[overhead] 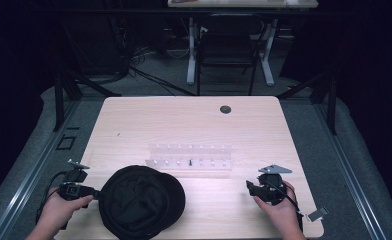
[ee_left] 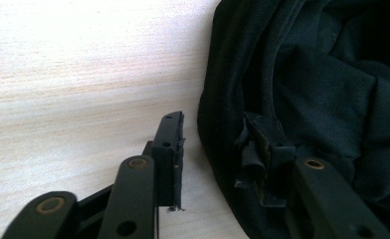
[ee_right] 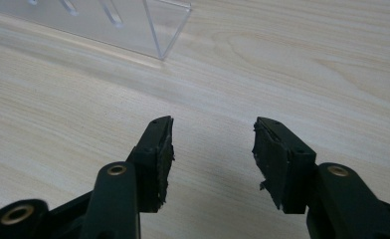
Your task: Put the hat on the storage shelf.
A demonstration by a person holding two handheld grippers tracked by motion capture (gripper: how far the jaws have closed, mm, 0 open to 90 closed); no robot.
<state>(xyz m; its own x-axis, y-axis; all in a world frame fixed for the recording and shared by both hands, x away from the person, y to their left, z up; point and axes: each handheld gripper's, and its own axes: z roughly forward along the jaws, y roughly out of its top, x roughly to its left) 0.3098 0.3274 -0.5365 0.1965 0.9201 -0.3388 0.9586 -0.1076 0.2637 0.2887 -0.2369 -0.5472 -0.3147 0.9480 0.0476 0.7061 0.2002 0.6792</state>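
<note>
Two grippers: your left gripper (overhead: 97, 194) straddles the black hat's (overhead: 141, 202) rim at the table's (overhead: 194, 125) near left, jaws apart; your right gripper (overhead: 250, 187) hovers with jaws apart, empty.

A pale wooden bench (overhead: 134, 120) stands lit in a dark room. Behind it are a black chair (overhead: 227, 47) and a white-legged table (overhead: 244, 4), with cables (overhead: 134, 62) trailing over grey floor (overhead: 159, 80).

The high view looks forward and down from above the near edge of the counter (overhead: 194, 120). Each gripper view sits low and close along its own fingers; the left shares the black cap (ee_left: 322, 89) with the high view
</note>
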